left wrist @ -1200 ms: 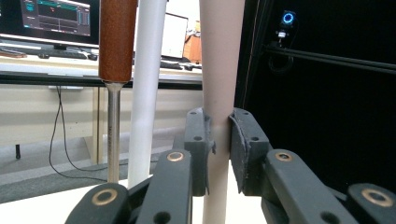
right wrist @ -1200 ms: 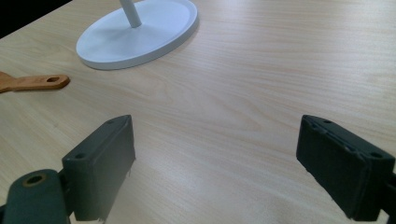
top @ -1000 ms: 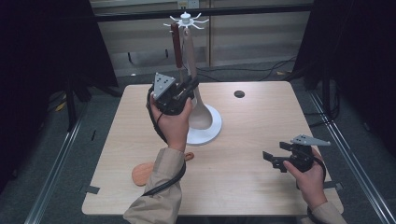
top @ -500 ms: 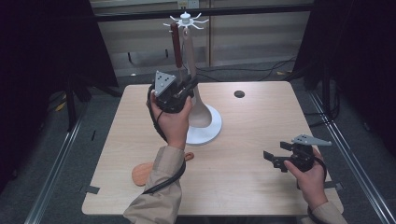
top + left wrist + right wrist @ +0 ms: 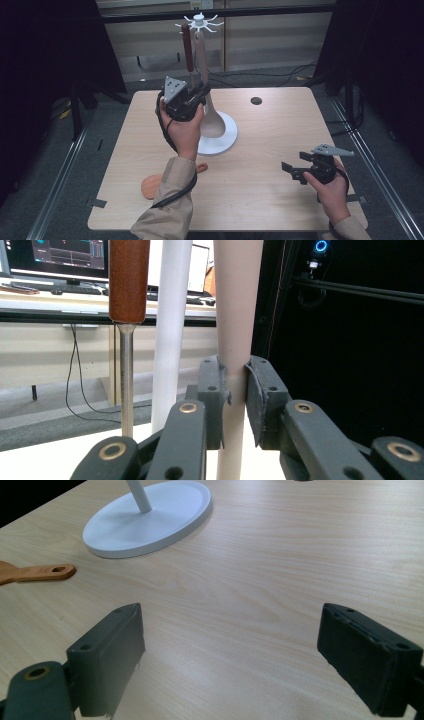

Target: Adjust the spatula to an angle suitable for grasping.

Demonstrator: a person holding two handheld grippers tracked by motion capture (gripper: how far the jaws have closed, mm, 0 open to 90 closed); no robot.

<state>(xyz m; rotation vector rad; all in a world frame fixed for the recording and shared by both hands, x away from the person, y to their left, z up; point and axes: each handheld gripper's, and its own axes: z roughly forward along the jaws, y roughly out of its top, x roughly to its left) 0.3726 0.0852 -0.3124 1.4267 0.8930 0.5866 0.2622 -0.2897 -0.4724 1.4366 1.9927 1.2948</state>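
Unchanged: beige utensil (image 5: 235, 305), hanging at white stand (image 5: 220, 137) mid-table, stays clamped by left gripper (image 5: 235, 390). Right gripper (image 5: 230, 655), jaws apart, stays low near the table's (image 5: 280, 200) right front corner, with bare surface around it.

No readable text, label, brand, number or sign anywhere. On the monitor (image 5: 65, 257) at far left in the left gripper view, coloured graphs and lines, too blurred to make out any character. Near the glowing blue ring (image 5: 321, 246) at far right, no legible marking. On the desk (image 5: 270, 150) and the white stand (image 5: 220, 135), plain surfaces without lettering.
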